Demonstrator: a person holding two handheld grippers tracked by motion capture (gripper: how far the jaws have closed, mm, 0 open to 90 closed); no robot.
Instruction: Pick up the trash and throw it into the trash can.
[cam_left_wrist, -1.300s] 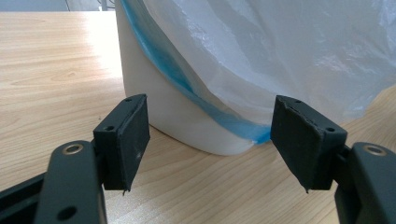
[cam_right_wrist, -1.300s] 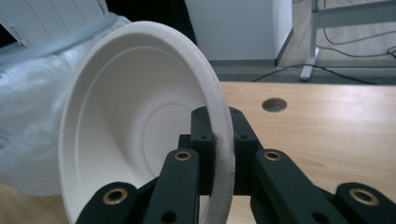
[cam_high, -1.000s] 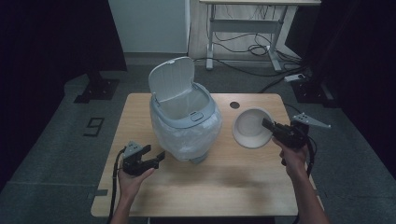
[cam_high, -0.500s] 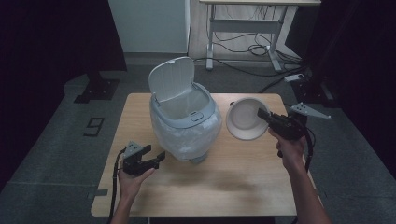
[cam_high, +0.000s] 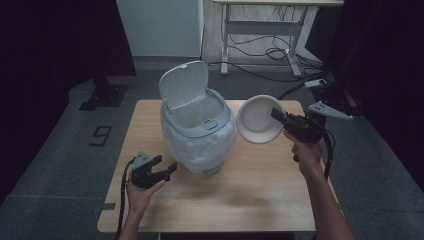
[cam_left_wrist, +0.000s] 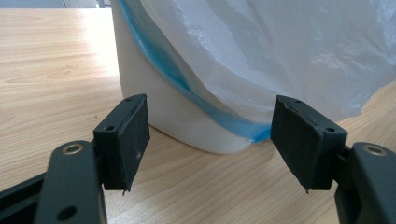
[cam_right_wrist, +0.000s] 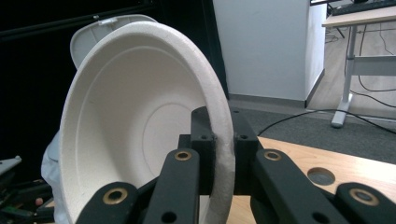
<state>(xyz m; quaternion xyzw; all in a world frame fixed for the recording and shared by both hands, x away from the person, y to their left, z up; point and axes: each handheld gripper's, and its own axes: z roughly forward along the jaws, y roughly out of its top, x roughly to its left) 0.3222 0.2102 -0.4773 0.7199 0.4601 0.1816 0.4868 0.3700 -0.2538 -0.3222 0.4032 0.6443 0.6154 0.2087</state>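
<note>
Evidently light and thin-walled, the paper bowl (cam_high: 257, 120) is pinched at its rim by the right gripper (cam_high: 278, 116) fingers; the left gripper (cam_high: 167, 168) fingers are spread wide, empty.

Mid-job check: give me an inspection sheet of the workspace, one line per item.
Surface: wooden table, round hole near its far right corner.
Job's things: white bowl, lifted and tipped on edge beside the bin; bin lid up, white bag liner draped over its sides.
Clutter: nothing seen.
Grippers: right gripper shut on the bowl rim; left gripper open, low at the bin's base, holding nothing.
Cables: one trails from each gripper; more lie on the floor under the far desk.
Surroundings: grey floor with a 9 marked on it, dark curtains at both sides, white wall behind.
</note>
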